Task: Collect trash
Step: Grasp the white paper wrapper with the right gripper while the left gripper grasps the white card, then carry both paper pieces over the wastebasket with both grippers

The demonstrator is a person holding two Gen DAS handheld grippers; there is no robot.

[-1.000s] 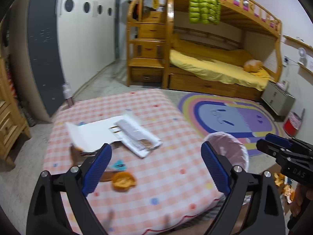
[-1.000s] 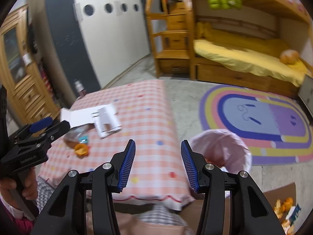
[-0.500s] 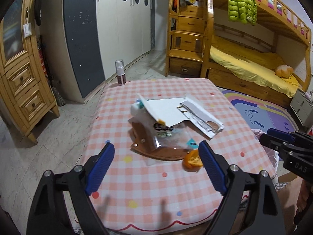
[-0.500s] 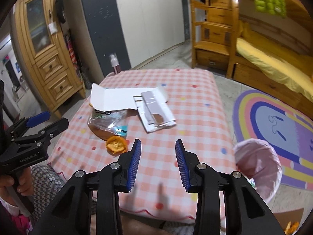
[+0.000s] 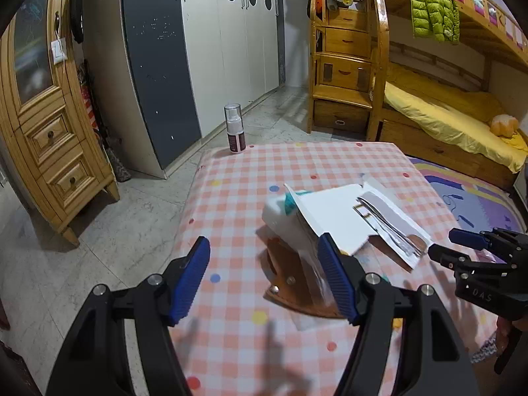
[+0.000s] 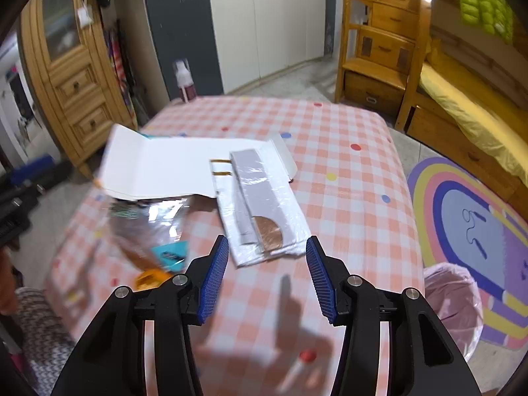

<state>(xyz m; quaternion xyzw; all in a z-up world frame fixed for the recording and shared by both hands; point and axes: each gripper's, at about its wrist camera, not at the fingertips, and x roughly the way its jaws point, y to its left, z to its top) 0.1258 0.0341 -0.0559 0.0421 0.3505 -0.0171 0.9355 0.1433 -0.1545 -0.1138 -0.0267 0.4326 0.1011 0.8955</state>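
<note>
Trash lies on the pink checked table [image 5: 231, 198]: a white cardboard sheet [image 5: 330, 214], a grey-and-white packet [image 5: 392, 221], a clear plastic bag with brown inside [image 5: 293, 280] and an orange peel [image 6: 148, 279]. My left gripper [image 5: 265, 280] hovers near the bag's left side, its jaws closing, with only tablecloth and the bag's edge between them and nothing gripped. My right gripper [image 6: 267, 280] hangs just short of the packet [image 6: 264, 211], jaws opening and empty. It also shows at the right [image 5: 478, 257]. The pink-lined bin [image 6: 452, 300] stands beside the table.
A spray bottle [image 5: 235, 128] stands at the table's far corner. A wooden cabinet [image 5: 56, 138] is on the left, wardrobes [image 5: 198, 49] behind, and a bunk bed [image 5: 445, 115] and striped rug [image 6: 472, 211] to the right. A person's hand [image 6: 6, 277] shows at the left edge.
Both views have swung from the bin and rug toward the trash and come closer to the table. The left jaws have narrowed. The right jaws narrowed, then widened again.
</note>
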